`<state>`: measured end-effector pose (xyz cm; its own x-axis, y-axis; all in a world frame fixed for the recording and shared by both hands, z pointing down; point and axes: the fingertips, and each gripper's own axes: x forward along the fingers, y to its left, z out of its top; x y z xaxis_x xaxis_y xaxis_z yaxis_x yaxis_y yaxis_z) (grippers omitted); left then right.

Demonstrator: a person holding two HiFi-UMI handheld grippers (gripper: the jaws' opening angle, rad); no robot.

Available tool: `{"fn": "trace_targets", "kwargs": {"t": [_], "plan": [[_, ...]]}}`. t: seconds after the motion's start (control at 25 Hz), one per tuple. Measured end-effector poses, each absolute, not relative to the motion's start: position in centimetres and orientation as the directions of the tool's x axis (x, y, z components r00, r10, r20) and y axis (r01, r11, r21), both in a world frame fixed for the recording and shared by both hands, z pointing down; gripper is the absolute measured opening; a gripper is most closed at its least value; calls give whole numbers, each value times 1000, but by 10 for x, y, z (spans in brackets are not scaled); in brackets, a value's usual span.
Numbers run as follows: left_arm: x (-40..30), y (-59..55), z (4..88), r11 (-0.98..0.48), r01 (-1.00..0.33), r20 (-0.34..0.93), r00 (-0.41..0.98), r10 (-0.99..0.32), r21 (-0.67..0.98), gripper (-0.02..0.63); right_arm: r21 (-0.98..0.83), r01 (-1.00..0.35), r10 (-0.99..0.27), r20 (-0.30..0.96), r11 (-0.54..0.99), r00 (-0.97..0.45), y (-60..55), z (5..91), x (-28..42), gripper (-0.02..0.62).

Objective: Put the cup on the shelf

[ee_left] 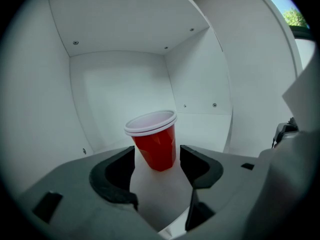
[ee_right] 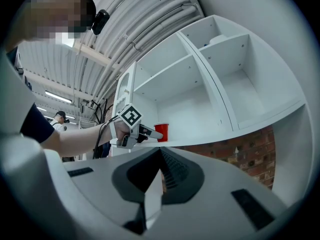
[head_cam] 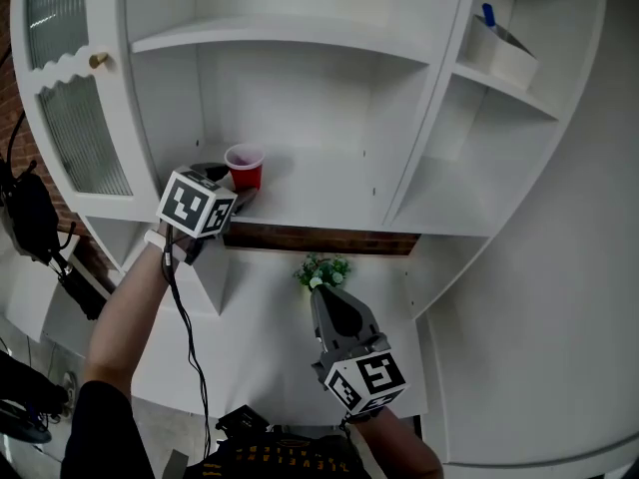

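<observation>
A red cup (head_cam: 244,168) with a white rim stands upright on the white cabinet's middle shelf (head_cam: 329,206), near its left wall. My left gripper (head_cam: 232,186) reaches onto that shelf from the front left. In the left gripper view the cup (ee_left: 154,141) stands at the jaw tips of the left gripper (ee_left: 156,159), which is open; a gap shows on each side and neither pad touches it. My right gripper (head_cam: 324,302) hangs lower, over the counter, its jaws together on nothing (ee_right: 161,156). From there the cup (ee_right: 161,132) shows beside the left gripper (ee_right: 145,131).
A small green plant (head_cam: 321,270) stands on the counter (head_cam: 260,337) just beyond the right gripper's tip. A ribbed-glass cabinet door (head_cam: 70,118) hangs at the left. A white container (head_cam: 502,53) sits on an upper right shelf. A person (ee_right: 61,117) stands far off.
</observation>
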<state>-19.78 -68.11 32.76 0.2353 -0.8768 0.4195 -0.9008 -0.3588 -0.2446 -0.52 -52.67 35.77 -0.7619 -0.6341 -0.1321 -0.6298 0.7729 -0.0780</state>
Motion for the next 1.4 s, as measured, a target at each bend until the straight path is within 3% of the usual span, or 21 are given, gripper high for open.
{"fn": "trace_targets", "kwargs": {"t": [0.44,0.64,0.8,0.96,1.12,1.4], "plan": [[-205,-658,318,-238,-921,328,132,-936,-309,278,-105,-584,-593,-96,805,-800,-526,378,7,-7],[-173,-590,286,-197,-946,93,179,-980,-259,276,-115,-569,-578,-81,815,-812,-534,383,28,-7],[-120,-529,287,-251,-943,-96,277,-956,-219,252,-133,-550,-560,-56,825,-827,-536,396,43,-6],[-78,-489,340,-318,-947,-98,322,-942,-46,183,-182,-524,-535,-12,832,-845,-531,420,57,-7],[-43,-471,394,-327,-943,-56,324,-944,64,3,-236,-502,-518,-9,832,-855,-529,430,67,-6],[-5,-467,446,-306,-941,60,317,-947,141,3,-274,-437,-454,2,857,-891,-515,454,57,-6]]}}
